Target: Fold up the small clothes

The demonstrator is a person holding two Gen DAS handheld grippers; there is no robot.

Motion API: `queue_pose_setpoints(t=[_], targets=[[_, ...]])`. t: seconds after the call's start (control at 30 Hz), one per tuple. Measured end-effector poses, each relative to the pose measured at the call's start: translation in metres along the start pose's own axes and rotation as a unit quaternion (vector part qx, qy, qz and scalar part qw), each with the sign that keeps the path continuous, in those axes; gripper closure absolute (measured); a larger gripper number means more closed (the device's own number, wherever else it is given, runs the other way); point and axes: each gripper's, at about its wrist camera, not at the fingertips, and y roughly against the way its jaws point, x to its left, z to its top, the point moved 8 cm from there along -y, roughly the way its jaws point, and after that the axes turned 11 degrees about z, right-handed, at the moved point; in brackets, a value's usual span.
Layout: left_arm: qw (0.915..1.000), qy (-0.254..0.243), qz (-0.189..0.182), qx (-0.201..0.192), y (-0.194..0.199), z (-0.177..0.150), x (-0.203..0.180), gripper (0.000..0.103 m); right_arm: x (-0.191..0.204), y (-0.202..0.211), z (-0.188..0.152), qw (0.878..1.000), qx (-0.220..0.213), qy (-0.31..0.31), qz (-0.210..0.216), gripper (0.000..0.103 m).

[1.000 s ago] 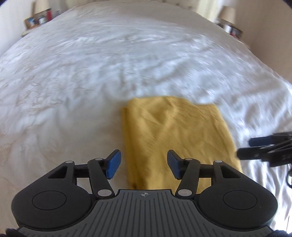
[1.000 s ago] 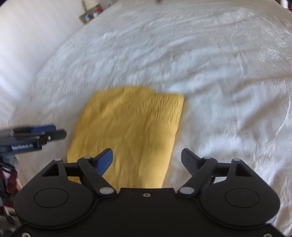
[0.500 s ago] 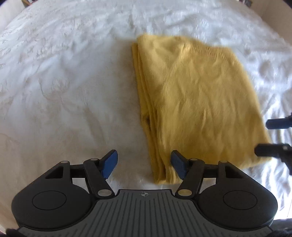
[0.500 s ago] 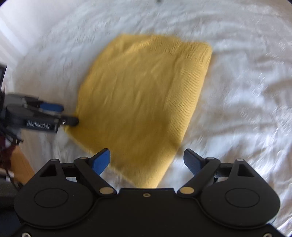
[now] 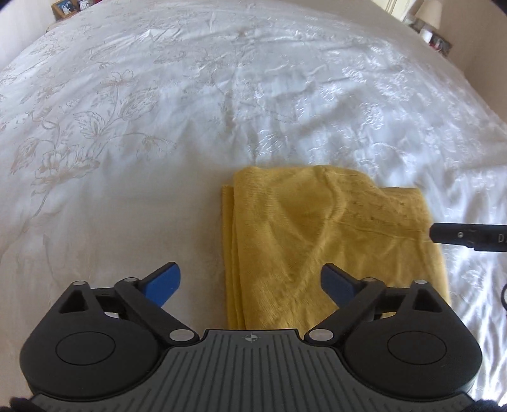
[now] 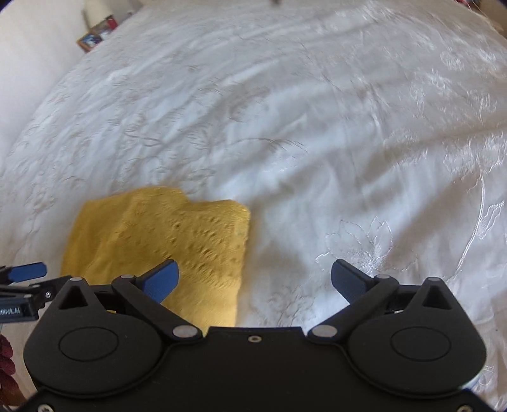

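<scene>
Folded yellow cloth flat on a white embroidered bedspread, stacked edges showing along its left side, a diagonal crease across the top layer. Left gripper wide open and empty, blue fingers straddling the cloth's near left edge, one over bare bedspread and the other over yellow fabric. Right gripper likewise spread open with nothing held, straddling the cloth's right edge; picture frame and lamp beyond the far side of the bed.
</scene>
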Motion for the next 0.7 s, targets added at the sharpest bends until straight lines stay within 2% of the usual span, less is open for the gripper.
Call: queue_pose_setpoints(t=[0.1,0.17,0.27,0.5,0.63,0.7], targets=[[0.9992,-0.001,0.011,0.037,-0.023,-0.006,0.002,0.0,-0.007,-0.02,-0.003,0.999,0.028,0.002,-0.016,0.001],[0.9981,0.014,0.001,0.06,-0.035,-0.01,0.003,0.0,-0.008,-0.027,-0.004,0.999,0.03,0.01,-0.027,0.001],[0.9969,0.026,-0.002,0.074,-0.042,-0.009,0.002,0.0,-0.007,-0.032,-0.004,0.999,0.026,0.017,-0.034,0.0],[0.996,0.027,0.007,0.085,-0.039,-0.005,0.0,0.0,-0.012,-0.024,0.001,1.0,0.013,0.012,-0.005,0.001],[0.9969,0.023,0.025,0.071,-0.019,-0.001,0.0,0.0,-0.011,0.001,0.002,1.0,-0.012,0.019,0.0,0.001],[0.9977,0.022,0.023,0.059,-0.004,0.001,-0.002,0.0,-0.009,0.018,0.0,0.999,-0.027,0.02,0.002,0.001]])
